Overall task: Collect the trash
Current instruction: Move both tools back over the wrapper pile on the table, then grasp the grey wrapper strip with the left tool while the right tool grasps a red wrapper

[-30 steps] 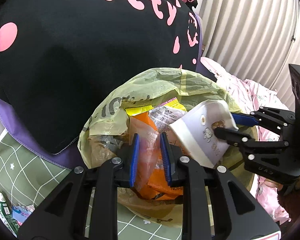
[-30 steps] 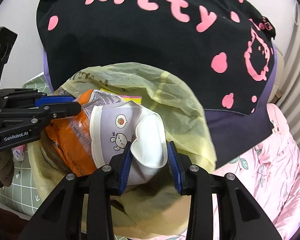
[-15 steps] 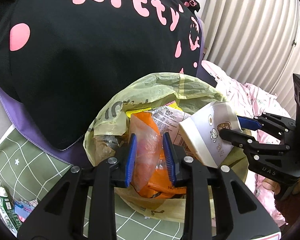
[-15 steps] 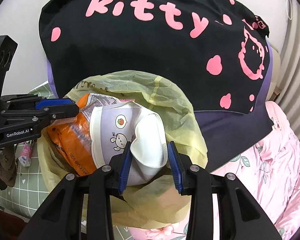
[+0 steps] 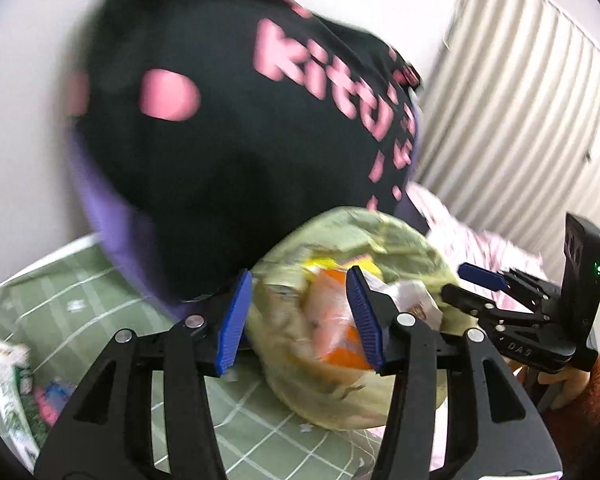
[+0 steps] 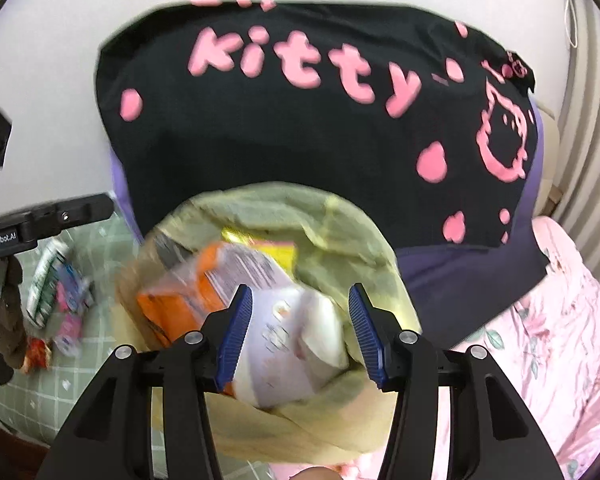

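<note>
A yellow-green plastic bag sits open between both grippers, blurred by motion. An orange snack wrapper lies in its mouth, beyond my left gripper; those jaws are opening and the blue pads stand clear of the wrapper. In the right wrist view, a white printed paper package rests in the bag beside the orange wrapper. My right gripper is opening around the package, its pads not pressing on it. The right gripper also shows at the bag's right edge.
A black cushion with pink "kitty" lettering on a purple one leans against the wall behind the bag. Loose wrappers lie on the green checked cloth to the left. Pink floral bedding is on the right, with a pleated curtain beyond.
Both pairs of jaws have widened and let go: the orange wrapper and the white package now lie loose in the bag. Both grippers have pulled back and upward, the left one farther.
</note>
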